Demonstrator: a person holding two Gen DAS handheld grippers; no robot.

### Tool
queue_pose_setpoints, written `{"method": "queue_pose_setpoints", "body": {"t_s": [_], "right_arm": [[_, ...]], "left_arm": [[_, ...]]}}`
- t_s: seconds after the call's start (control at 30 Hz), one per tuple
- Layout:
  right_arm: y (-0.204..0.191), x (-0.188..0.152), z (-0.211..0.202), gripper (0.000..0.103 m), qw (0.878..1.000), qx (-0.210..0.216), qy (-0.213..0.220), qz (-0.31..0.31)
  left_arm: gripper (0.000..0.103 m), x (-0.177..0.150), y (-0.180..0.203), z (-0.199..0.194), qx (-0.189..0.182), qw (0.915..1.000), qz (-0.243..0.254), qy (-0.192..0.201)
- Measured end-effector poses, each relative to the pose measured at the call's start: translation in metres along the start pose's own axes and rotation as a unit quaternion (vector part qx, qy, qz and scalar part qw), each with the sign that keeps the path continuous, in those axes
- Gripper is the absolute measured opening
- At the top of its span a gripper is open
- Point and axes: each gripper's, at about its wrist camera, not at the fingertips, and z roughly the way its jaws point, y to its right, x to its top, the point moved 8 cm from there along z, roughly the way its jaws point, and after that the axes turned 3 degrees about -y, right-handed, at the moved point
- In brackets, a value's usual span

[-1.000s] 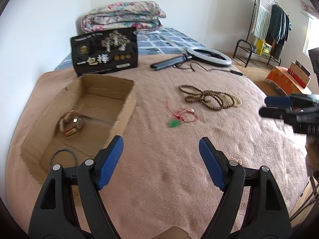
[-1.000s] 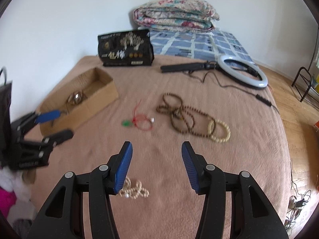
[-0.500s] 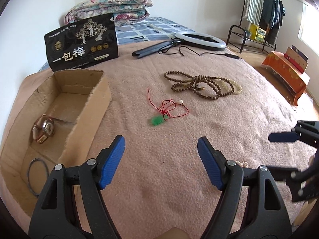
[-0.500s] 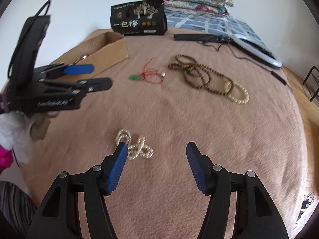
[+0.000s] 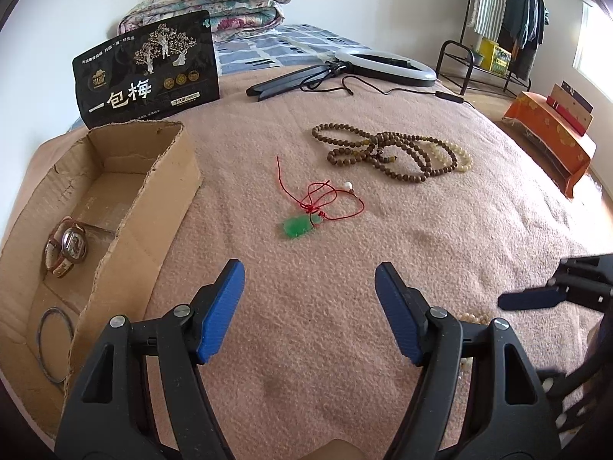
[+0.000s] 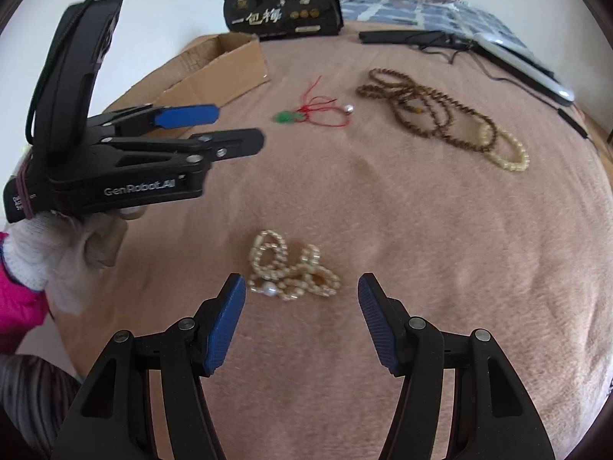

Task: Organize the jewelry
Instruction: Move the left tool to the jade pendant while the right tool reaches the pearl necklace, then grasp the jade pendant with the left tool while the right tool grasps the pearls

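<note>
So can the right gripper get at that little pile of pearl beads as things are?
Probably yes: the right gripper is open, the pearl beads lie just ahead, and nothing lies between.

Bedroom in daylight, white walls (image 5: 69,7) all round.

Ahead of the gripper a pink blanket (image 5: 440,237) covers the bed; a folded floral quilt (image 5: 214,4) lies against the far wall. Far right stand a clothes rack (image 5: 505,11), a bright window (image 5: 592,42) and an orange-draped bench (image 5: 548,134) on wood floor (image 5: 486,101).
</note>
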Motion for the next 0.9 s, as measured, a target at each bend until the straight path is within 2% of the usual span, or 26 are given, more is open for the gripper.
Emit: {"method": "queue_pose_setpoints", "body": {"t_s": [0.07,0.27,0.37,0.6,0.73,0.8,0.87,0.9], "right_arm": [[-0.006,0.002,0.007,0.06,1.0,0.004,-0.013,0.001],[-0.01,0.004,0.019,0.06,1.0,-0.021,-0.022,-0.001],[-0.011,0.007,0.023,0.06,0.999,-0.03,-0.023,-0.001],[-0.018,0.017,0.032,0.06,0.998,-0.061,-0.024,-0.017],[-0.022,0.019,0.037,0.06,0.997,-0.068,-0.028,-0.022],[-0.024,0.019,0.039,0.06,0.997,-0.071,-0.029,-0.022],[-0.025,0.017,0.039,0.06,0.997,-0.074,-0.029,-0.024],[-0.026,0.017,0.039,0.056,0.996,-0.077,-0.03,-0.025]], "left_arm": [[0.073,0.002,-0.001,0.003,-0.003,1.0,-0.002,-0.001],[0.073,0.014,-0.001,0.023,-0.005,0.9999,-0.01,-0.01],[0.064,0.02,-0.004,0.035,-0.001,0.9997,-0.018,-0.018],[0.06,0.028,-0.017,0.06,-0.008,0.9973,-0.065,-0.034],[0.059,0.028,-0.016,0.068,-0.008,0.997,-0.067,-0.038],[0.056,0.029,-0.014,0.069,-0.004,0.9972,-0.064,-0.037],[0.045,0.029,-0.011,0.069,-0.001,0.9977,-0.057,-0.037],[0.042,0.029,-0.011,0.069,-0.002,0.9979,-0.054,-0.035]]}}
